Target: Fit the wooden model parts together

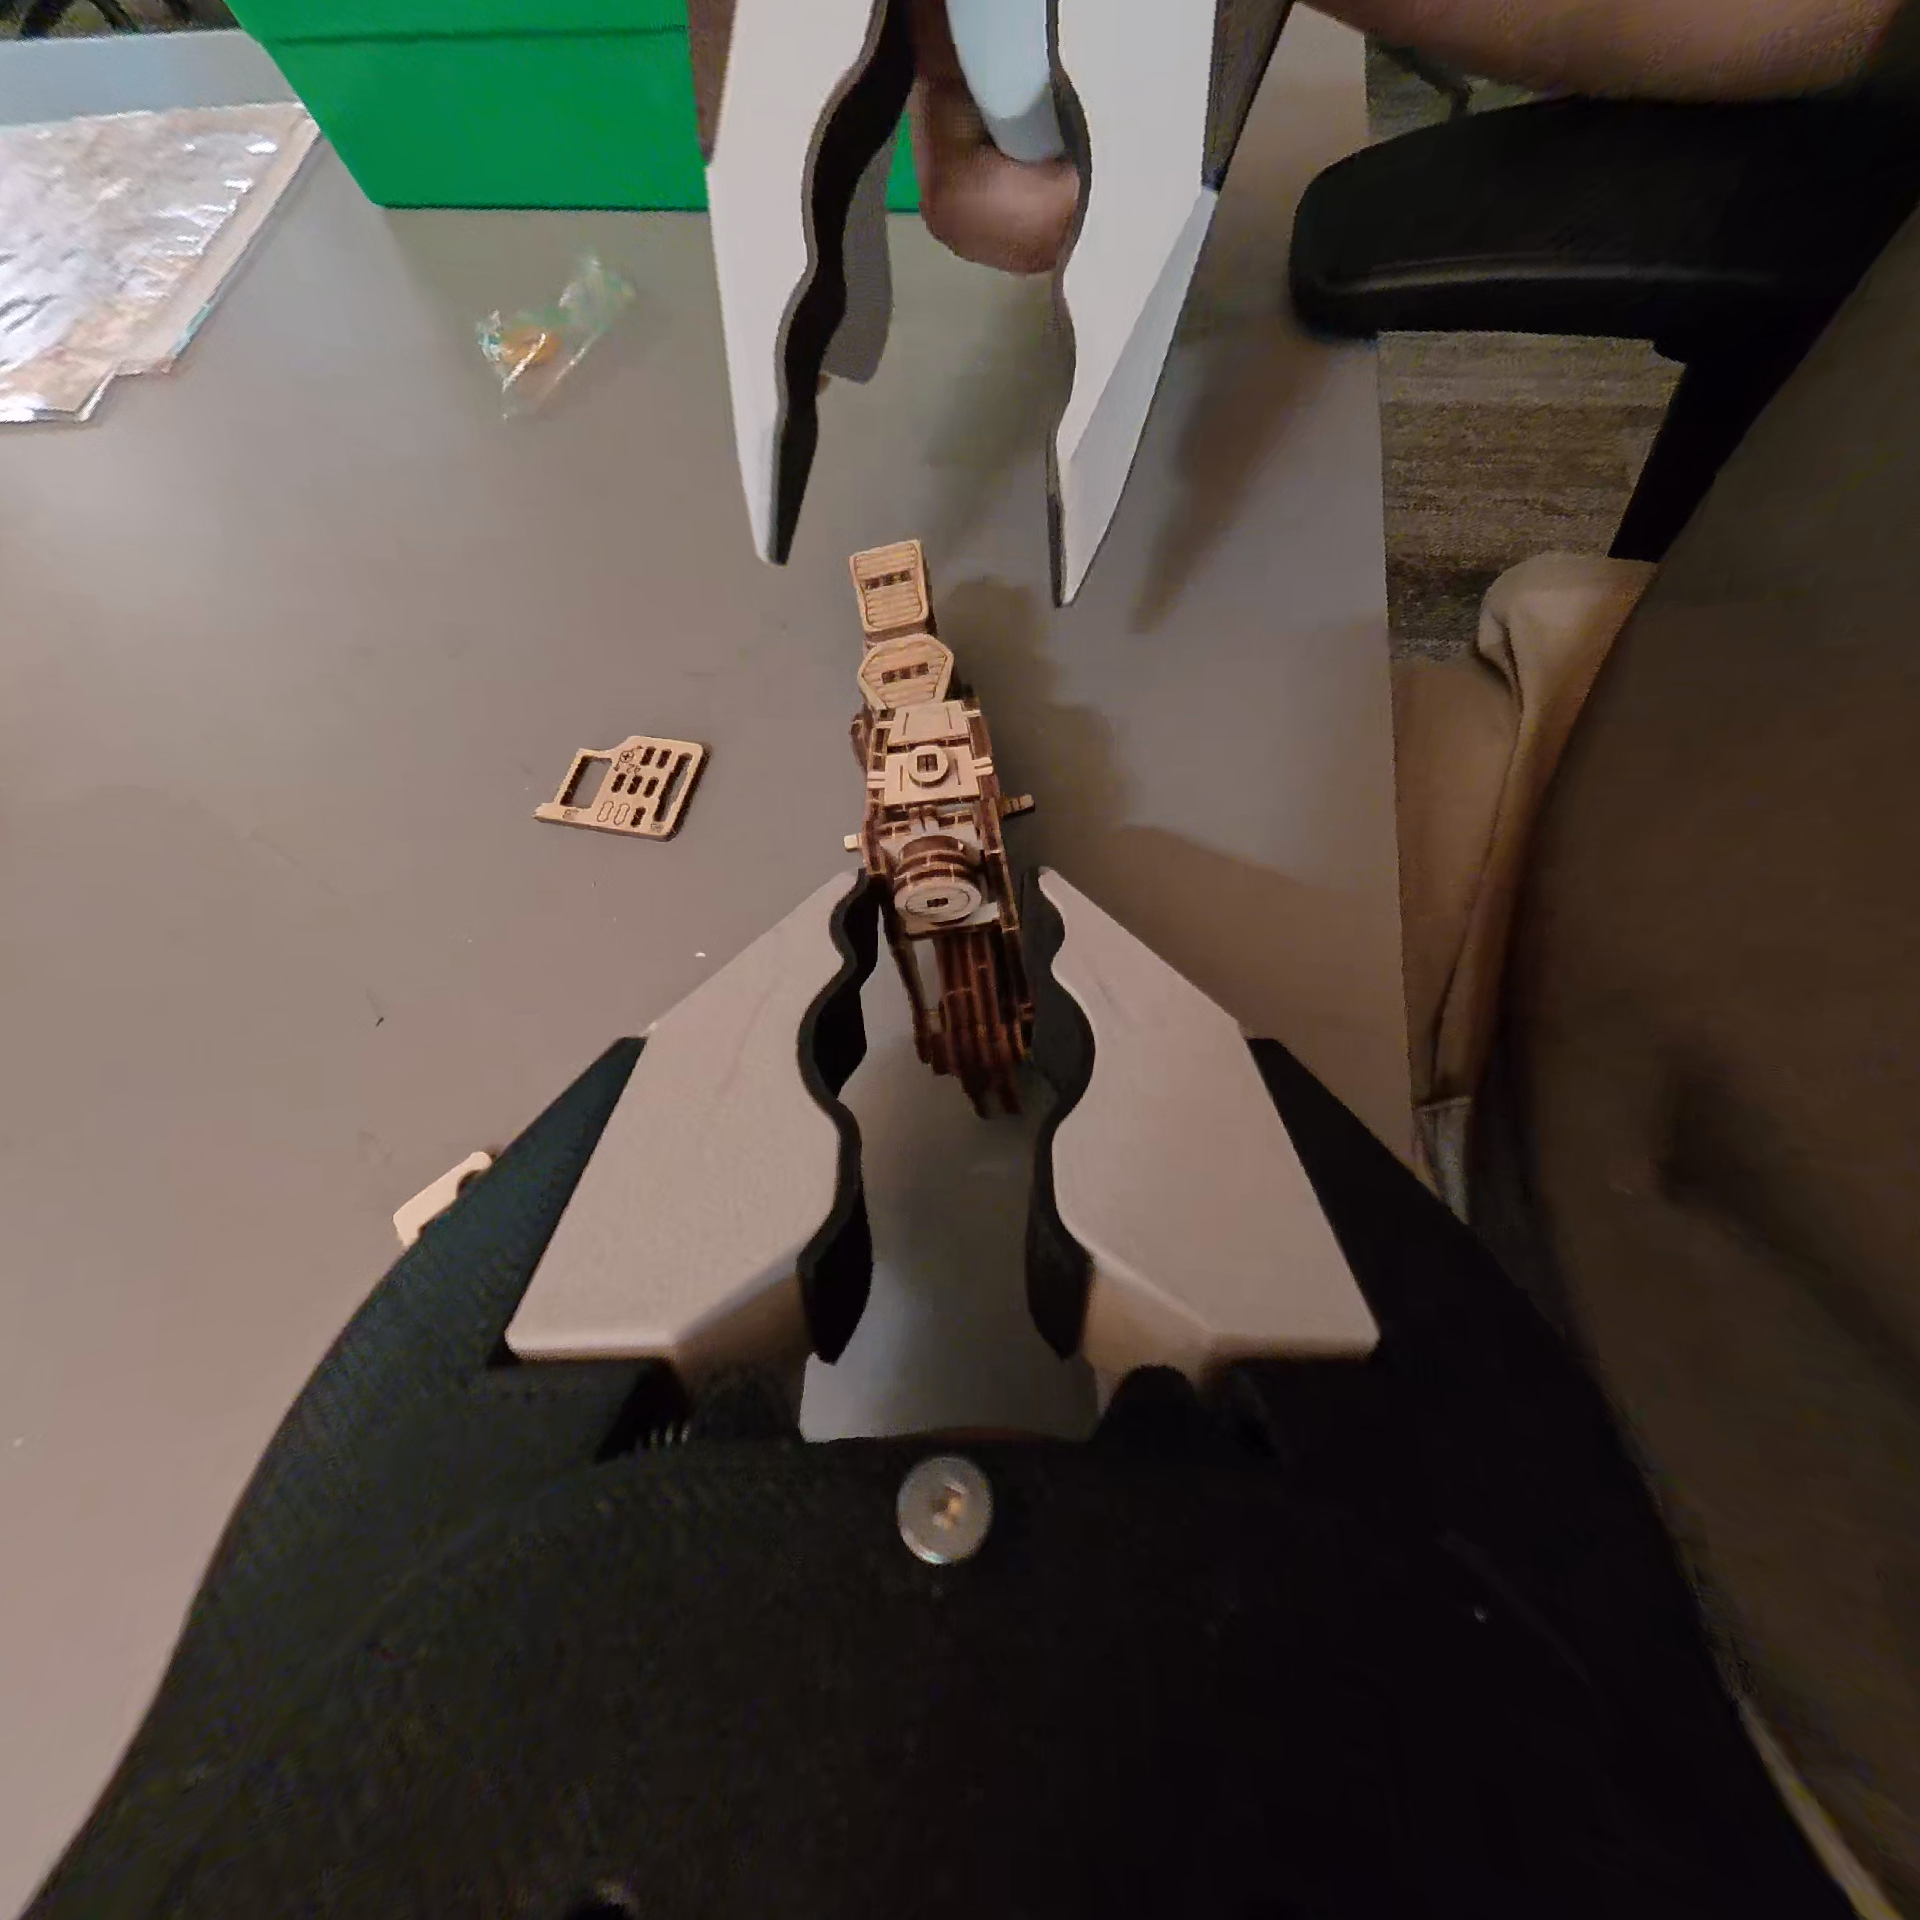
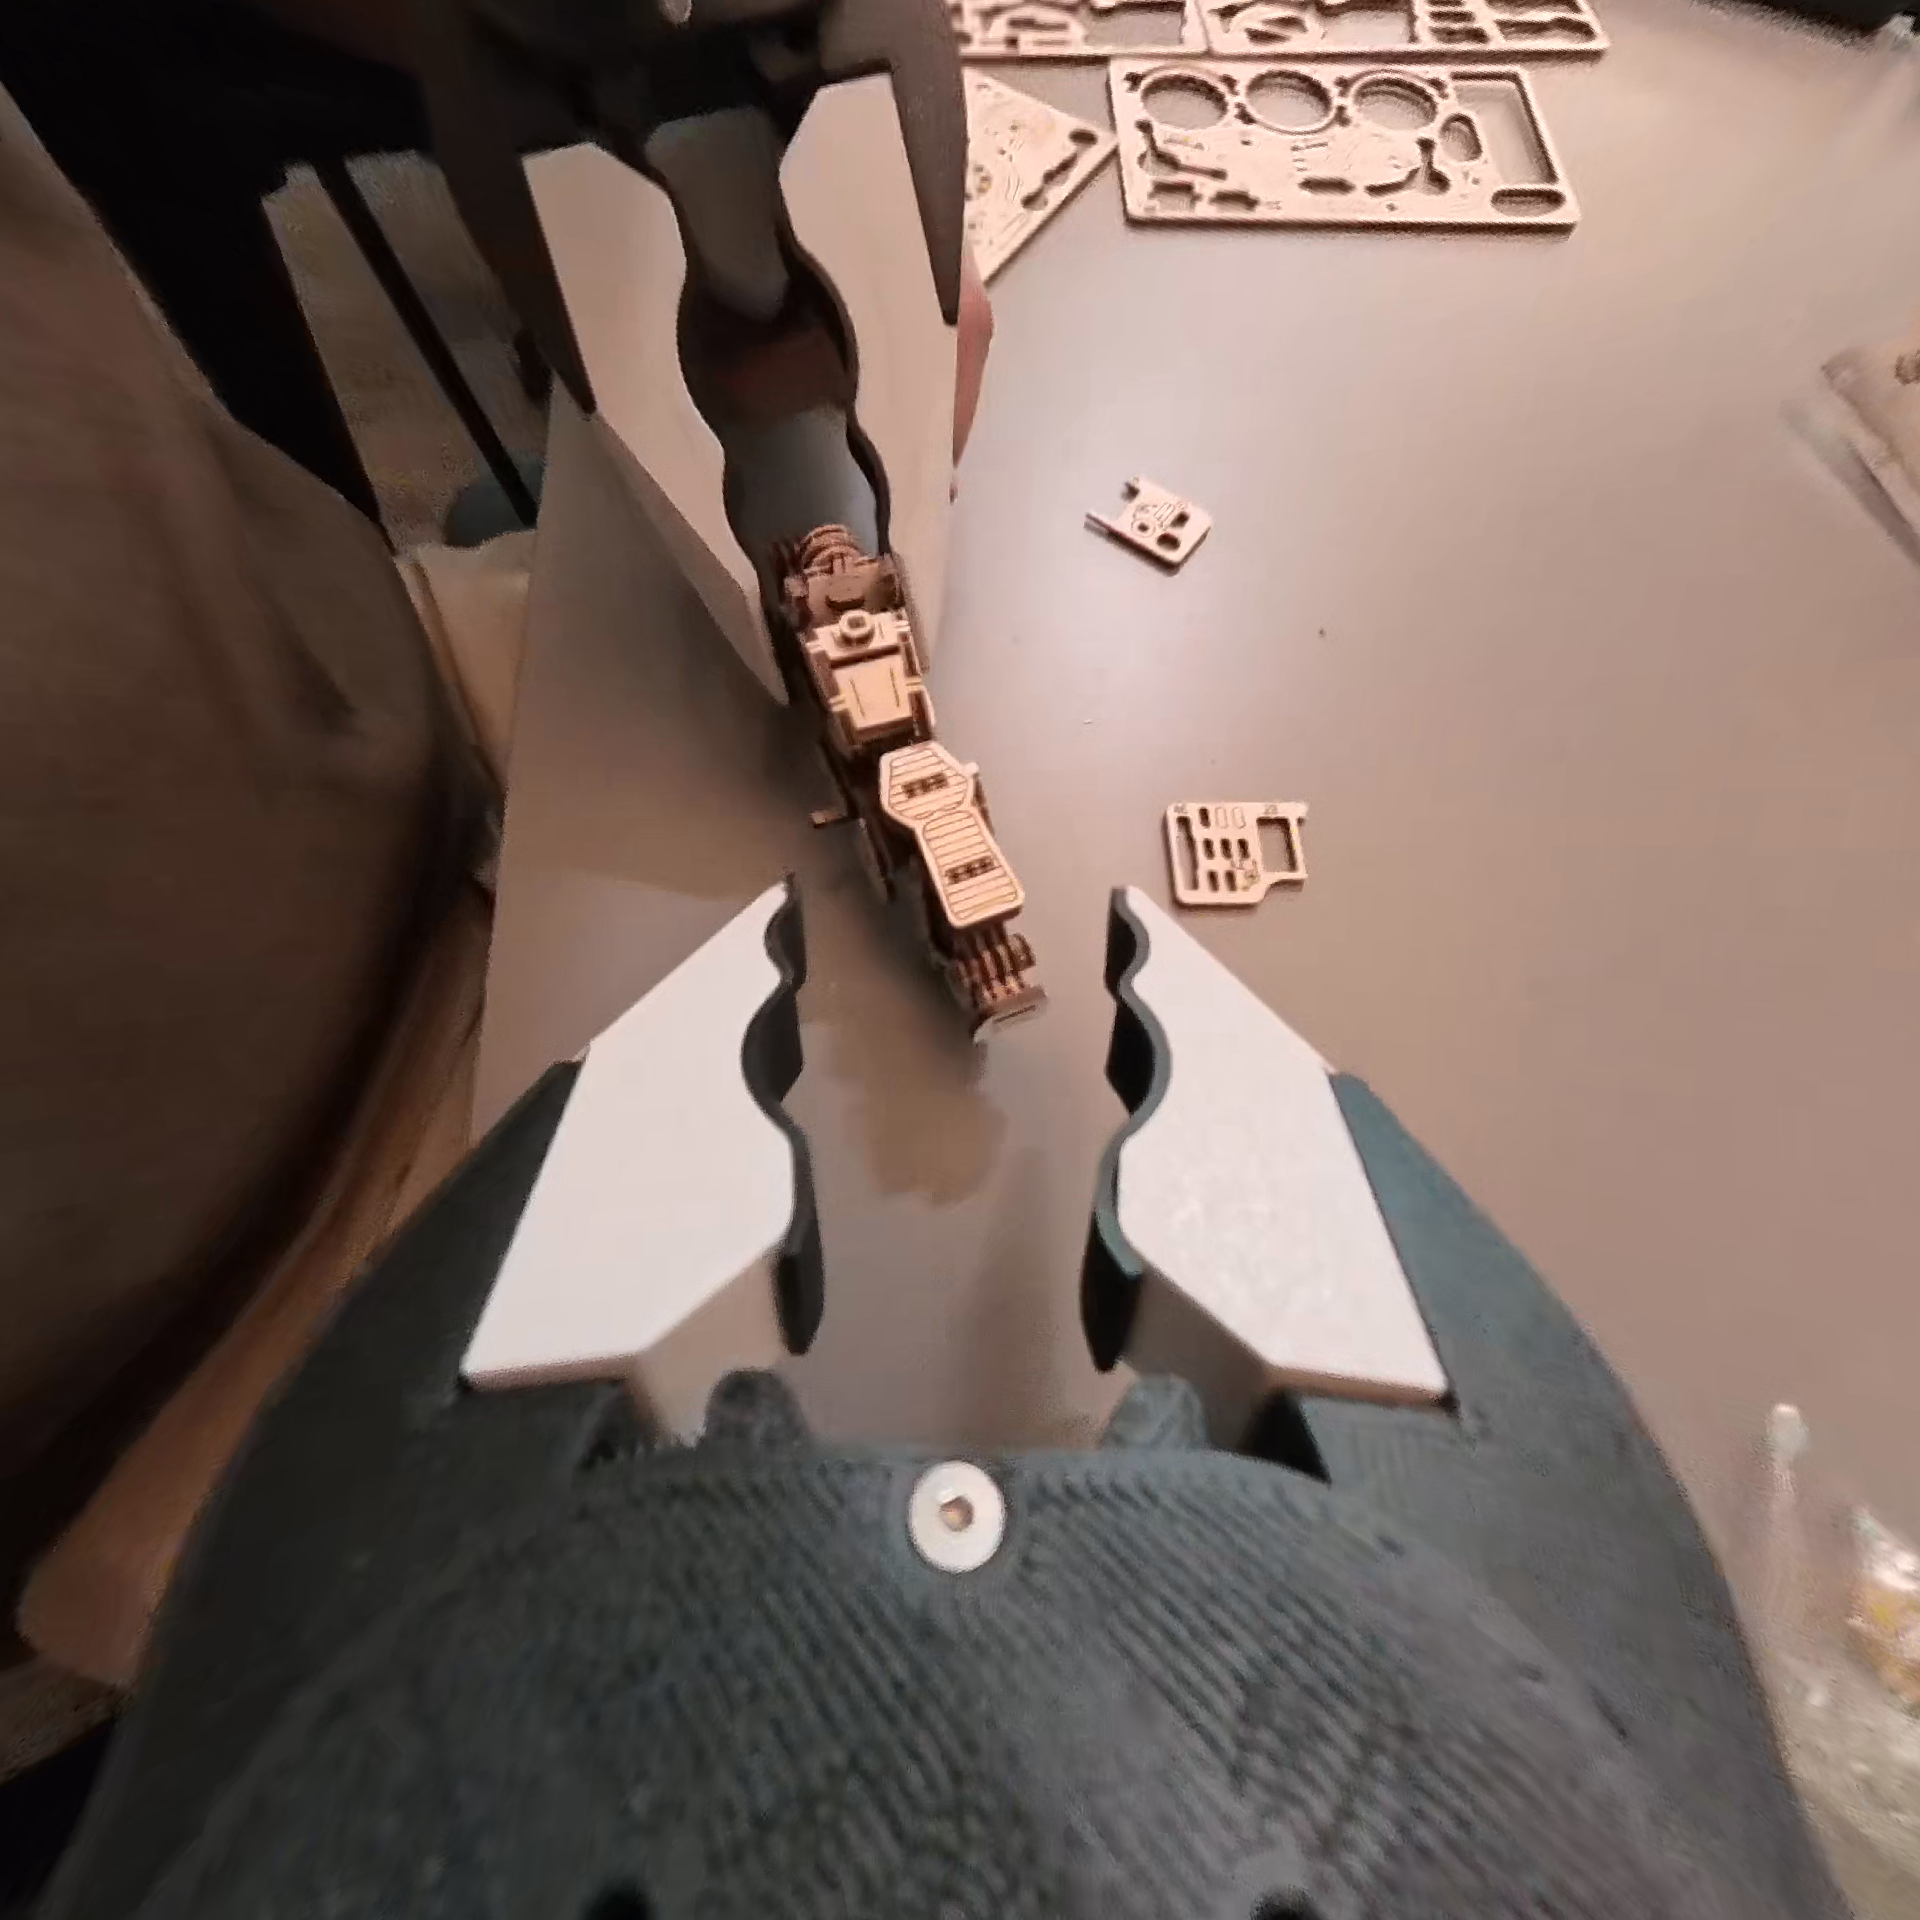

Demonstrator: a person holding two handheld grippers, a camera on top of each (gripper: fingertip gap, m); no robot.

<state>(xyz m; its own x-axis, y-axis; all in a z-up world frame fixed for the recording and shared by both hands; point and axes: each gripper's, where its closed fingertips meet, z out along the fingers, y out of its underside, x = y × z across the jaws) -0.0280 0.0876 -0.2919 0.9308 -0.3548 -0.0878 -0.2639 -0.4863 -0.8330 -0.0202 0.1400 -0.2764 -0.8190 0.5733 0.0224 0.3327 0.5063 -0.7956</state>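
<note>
A wooden motorcycle-like model [image 1: 935, 790] stands upright on the grey table [image 1: 312, 623]. My left gripper [image 1: 951, 883] is shut on the model's near wheel end, one finger on each side. My right gripper [image 1: 920, 582] faces it from the far side, open and empty, with its tips astride the model's seat end but not touching. In the right wrist view the model [image 2: 862, 675] runs away from my right gripper [image 2: 951, 899], and the left gripper's fingers [image 2: 644, 623] clamp its far end.
A small flat wooden part [image 1: 623, 784] lies left of the model, also in the right wrist view [image 2: 1236, 852], with another [image 2: 1151, 523] beyond it. Punched wooden sheets [image 2: 1340, 145], a green box [image 1: 520, 104], a plastic bag [image 1: 551, 332] and a chair armrest [image 1: 1507, 239] surround them. The gap from one gripper's tips to the other's is roughly 7 cm.
</note>
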